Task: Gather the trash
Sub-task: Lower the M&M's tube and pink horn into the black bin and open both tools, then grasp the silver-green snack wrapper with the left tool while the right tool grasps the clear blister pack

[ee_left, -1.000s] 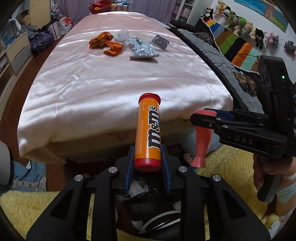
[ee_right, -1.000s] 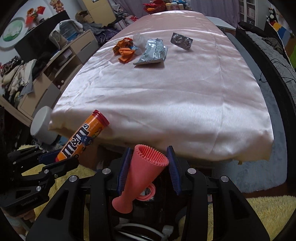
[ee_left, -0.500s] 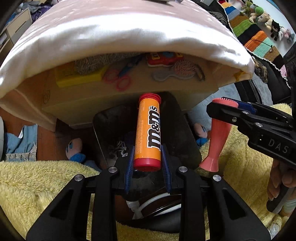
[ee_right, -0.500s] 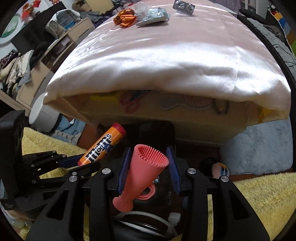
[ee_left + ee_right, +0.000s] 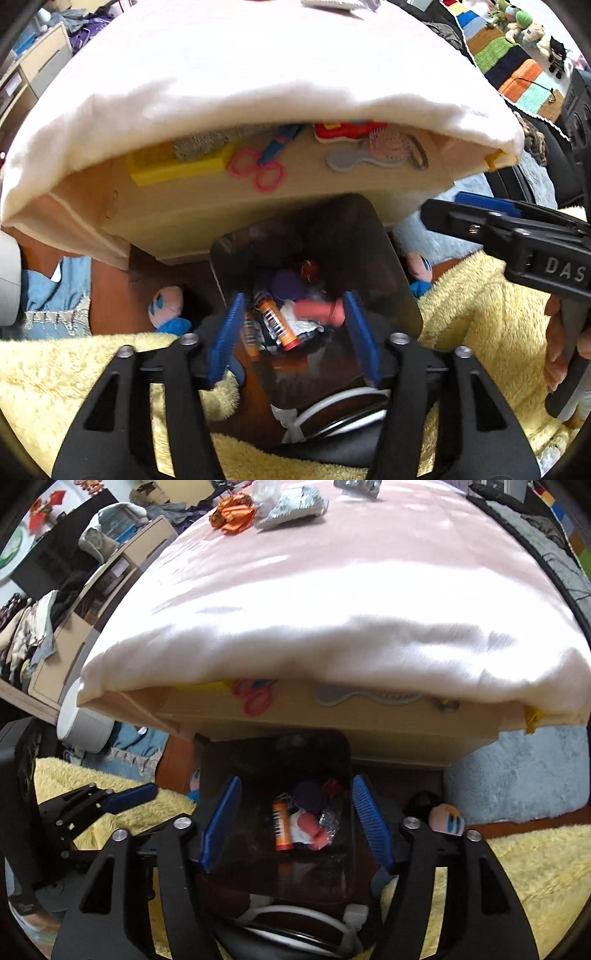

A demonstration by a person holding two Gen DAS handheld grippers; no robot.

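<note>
Wrappers (image 5: 338,3) cut off by top edge

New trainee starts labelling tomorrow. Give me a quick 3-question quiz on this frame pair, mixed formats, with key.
1. True or false: the left gripper is shut on the orange M&M's tube.
2. Where does the pink funnel-shaped piece lie now?
A. on the bed
B. in the dark bin
C. between the right gripper's pads
3. Fill in: the orange wrappers and silver foil packet lie on the ____.

Key:
1. False. Both grippers' jaws have just been opening and nothing is between them; the tube lies in the bin.
2. B
3. bed
</note>
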